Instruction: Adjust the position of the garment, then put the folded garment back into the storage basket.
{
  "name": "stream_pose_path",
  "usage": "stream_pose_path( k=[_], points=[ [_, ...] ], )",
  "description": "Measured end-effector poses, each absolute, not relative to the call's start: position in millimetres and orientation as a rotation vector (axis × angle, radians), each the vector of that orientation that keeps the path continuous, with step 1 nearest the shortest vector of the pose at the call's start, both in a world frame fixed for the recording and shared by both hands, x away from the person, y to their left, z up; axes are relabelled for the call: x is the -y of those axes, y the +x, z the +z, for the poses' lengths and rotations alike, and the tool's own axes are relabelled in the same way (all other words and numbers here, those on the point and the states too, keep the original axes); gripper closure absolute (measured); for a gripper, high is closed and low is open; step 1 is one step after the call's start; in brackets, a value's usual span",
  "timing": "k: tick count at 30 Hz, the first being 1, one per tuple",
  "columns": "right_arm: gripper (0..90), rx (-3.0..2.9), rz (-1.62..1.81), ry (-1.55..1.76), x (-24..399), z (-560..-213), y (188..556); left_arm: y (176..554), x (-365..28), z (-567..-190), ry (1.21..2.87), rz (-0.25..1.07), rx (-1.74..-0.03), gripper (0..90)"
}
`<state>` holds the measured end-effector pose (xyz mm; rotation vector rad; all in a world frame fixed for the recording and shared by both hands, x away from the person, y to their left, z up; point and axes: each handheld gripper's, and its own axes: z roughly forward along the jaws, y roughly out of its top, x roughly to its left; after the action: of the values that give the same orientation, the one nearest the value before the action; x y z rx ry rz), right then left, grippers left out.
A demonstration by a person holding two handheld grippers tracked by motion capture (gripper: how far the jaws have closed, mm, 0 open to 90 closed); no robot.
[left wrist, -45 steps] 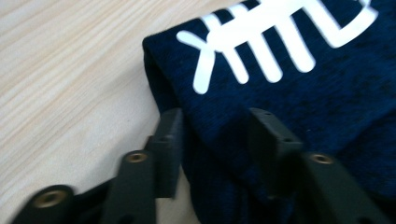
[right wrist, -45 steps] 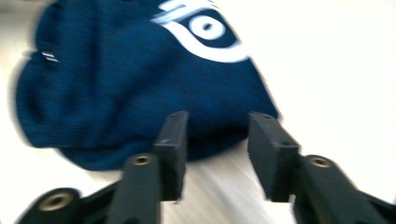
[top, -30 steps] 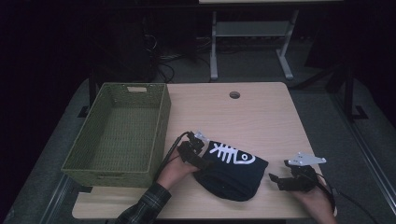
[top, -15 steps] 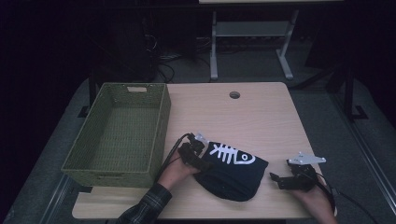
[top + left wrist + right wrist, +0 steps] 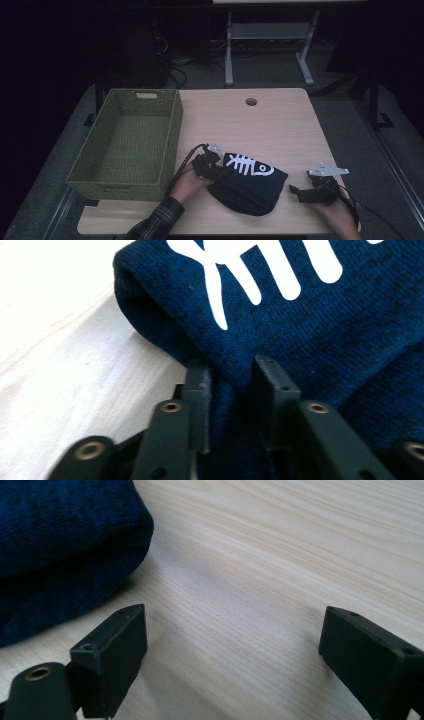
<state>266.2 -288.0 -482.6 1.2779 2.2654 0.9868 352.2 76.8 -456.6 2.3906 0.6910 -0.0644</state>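
Observation:
A dark blue knitted garment (image 5: pixel 250 187) with a white fishbone print lies folded near the table's front edge. My left gripper (image 5: pixel 212 172) is at its left edge. In the left gripper view the jaws have just been closing, and they pinch a fold of the garment (image 5: pixel 310 315) between the pads of my left gripper (image 5: pixel 232 385). To the right of the garment, my right gripper (image 5: pixel 295 192) rests low over the table, a short gap away. Its jaws stand wide apart over bare wood in the right gripper view (image 5: pixel 235 645), with the garment (image 5: pixel 60 540) off to their left.
A green woven basket (image 5: pixel 172 135), nothing inside it, stands on the left part of the light wooden table (image 5: pixel 260 125). A round cable hole (image 5: pixel 251 101) sits near the far edge. A person's forearms enter from the bottom.
The left gripper's jaws have drawn together on the garment's left edge. Both hands stay where they were, and the garment has not shifted.

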Motion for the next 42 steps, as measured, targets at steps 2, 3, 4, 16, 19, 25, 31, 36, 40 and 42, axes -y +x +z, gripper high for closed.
stream_pose_path(
  k=[2,3,4,16,19,25,31,36,40,42],
  points=[
    [11.6,-2.265,0.987,1.278,288,-483,266,353,-75,-456,2.398,-0.072,-0.693,74.7],
    [11.6,-2.265,0.987,1.277,288,-483,266,353,-74,-456,2.401,-0.071,-0.694,76.0],
    [11.6,-2.265,0.987,1.277,288,-483,266,353,-74,-456,2.401,-0.071,-0.694,76.3],
    [11.6,-2.265,0.987,1.278,288,-483,266,355,-79,-447,2.369,-0.118,-0.69,77.0],
    [11.6,-2.265,0.987,1.28,288,-483,266,354,-81,-441,2.359,-0.132,-0.695,77.2],
    [11.6,-2.267,0.985,1.275,288,-483,266,351,-79,-425,2.331,-0.127,-0.714,77.1],
    [11.6,-2.266,0.984,1.282,288,-483,266,355,-81,-407,2.324,-0.137,-0.73,76.9],
    [11.5,-2.267,0.985,1.283,288,-482,266,357,-80,-389,2.326,-0.179,-0.699,76.9],
    [11.6,-2.264,0.987,1.282,288,-483,266,357,-77,-377,2.342,-0.198,-0.66,77.0],
    [11.6,-2.264,0.987,1.284,288,-483,266,357,-75,-371,2.349,-0.203,-0.647,77.1]
  ],
)
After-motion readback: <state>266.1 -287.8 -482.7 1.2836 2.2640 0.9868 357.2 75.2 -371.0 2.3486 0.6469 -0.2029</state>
